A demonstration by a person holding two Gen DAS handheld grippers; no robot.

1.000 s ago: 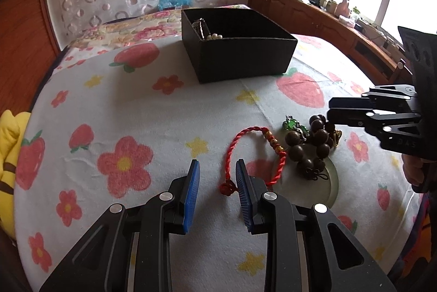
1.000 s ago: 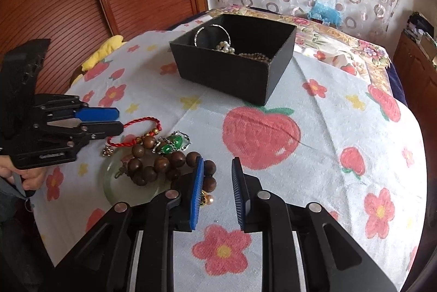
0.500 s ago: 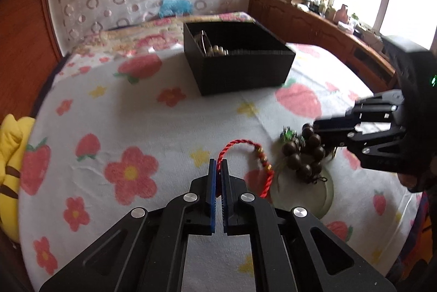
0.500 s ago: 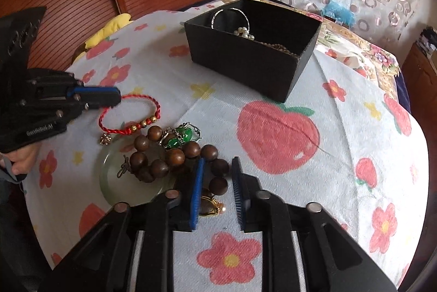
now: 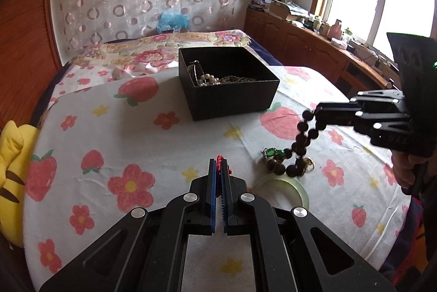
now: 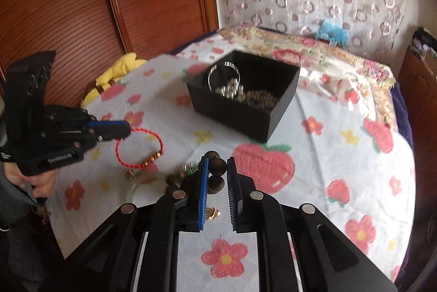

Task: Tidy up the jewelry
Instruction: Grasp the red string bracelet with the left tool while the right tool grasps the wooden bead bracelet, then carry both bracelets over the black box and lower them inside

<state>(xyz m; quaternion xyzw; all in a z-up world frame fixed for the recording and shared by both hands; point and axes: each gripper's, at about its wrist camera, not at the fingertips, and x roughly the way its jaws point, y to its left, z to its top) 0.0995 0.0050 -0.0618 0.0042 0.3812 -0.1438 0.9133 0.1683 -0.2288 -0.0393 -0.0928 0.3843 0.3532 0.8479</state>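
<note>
Fingers of your left gripper pinch the red cord bracelet, your right gripper grips the wooden bead bracelet, both lifted to reach the black box.

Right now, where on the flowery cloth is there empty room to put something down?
There is bare cloth left of the black box, out to the yellow plush toy, and more on its other side, around the big strawberry print. It is crowded by the glass dish, where the green charm lies and the brown bead bracelet hangs.
</note>
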